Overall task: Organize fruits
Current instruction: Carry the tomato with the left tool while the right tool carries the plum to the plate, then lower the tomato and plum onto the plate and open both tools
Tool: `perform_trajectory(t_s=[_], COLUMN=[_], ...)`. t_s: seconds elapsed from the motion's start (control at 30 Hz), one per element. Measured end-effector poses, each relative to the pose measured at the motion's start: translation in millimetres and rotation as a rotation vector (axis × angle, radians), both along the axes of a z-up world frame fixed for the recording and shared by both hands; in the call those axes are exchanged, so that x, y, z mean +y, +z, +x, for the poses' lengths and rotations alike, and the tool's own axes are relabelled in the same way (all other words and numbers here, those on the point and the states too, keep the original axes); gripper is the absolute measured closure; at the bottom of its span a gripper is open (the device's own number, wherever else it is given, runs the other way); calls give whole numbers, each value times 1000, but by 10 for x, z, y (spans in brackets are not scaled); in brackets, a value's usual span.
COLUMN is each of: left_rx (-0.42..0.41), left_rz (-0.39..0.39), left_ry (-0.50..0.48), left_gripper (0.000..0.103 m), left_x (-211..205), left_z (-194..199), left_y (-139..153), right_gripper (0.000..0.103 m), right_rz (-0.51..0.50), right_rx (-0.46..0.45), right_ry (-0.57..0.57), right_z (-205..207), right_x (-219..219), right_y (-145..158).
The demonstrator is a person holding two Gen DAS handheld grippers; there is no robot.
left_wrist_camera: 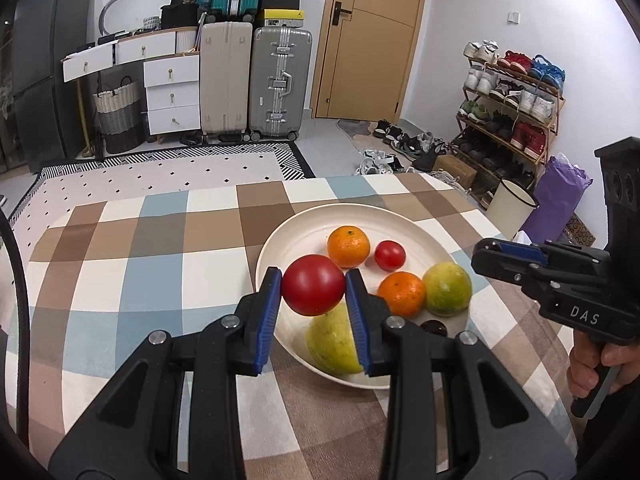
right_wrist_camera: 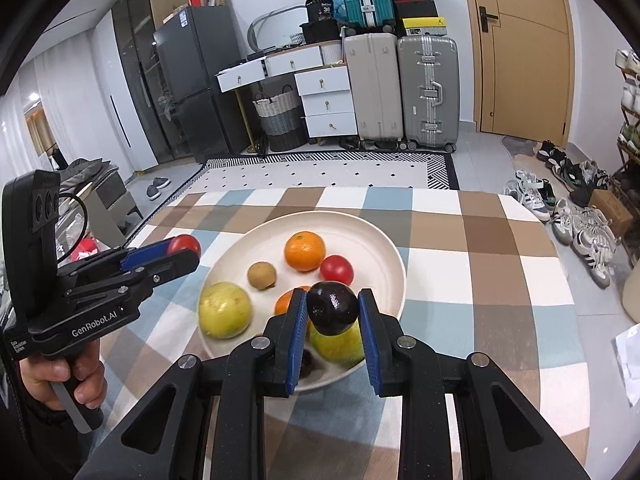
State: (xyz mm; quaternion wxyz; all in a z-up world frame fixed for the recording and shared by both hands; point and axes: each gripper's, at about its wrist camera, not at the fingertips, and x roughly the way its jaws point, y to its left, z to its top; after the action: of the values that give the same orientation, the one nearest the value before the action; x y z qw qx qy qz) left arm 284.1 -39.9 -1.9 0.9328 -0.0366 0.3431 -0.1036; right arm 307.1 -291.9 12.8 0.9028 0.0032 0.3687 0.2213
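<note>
red tomato (left_wrist_camera: 313, 290) | cream plate (left_wrist_camera: 296, 232) | brown-blue-white checked tablecloth (left_wrist_camera: 160, 248) | dark fruit (right_wrist_camera: 332, 308)

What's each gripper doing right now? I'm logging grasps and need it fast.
Left gripper: closed on the large red tomato, held above the plate.
Right gripper: closed on the dark round fruit, held above the plate.

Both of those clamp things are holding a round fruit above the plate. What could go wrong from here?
1. The red tomato is pinched between the left gripper's jaws only at its sides; smooth and round, it might slip, or bruise if squeezed harder.
2. The dark plum in the right gripper hangs over the white plate; if dropped, it could knock the fruit below.
3. The plate is crowded, so lowering either fruit could nudge the oranges.
</note>
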Motion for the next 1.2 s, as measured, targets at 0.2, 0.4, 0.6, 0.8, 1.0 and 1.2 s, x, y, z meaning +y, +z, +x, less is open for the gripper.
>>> perform_trajectory(t_s=[0.2,0.4,0.6,0.8,1.0,1.2], left_rx=[8,14,24,31,27,18], left_rz=[6,20,29,35,36,33], left_ry=[2,4,8,5,-1,4], left_gripper=[73,73,73,73,73,72], left_x=[5,-3,10,10,-8,-9], left_z=[171,347,461,482,499,452], left_y=[-98,-187,-290,-354,-369,-322], right_gripper=[77,77,77,77,76,66], right_rz=[-1,1,-6,-13,-1,10], right_rx=[7,16,35,52,59,44], right_ry=[-7,-15,-16,-12,-12,-22], right_z=[231,399,493,554,577,554], right_x=[-3,-25,-36,-48,-60,-75], right_y=[-52,-126,-210,-289,-300,-263])
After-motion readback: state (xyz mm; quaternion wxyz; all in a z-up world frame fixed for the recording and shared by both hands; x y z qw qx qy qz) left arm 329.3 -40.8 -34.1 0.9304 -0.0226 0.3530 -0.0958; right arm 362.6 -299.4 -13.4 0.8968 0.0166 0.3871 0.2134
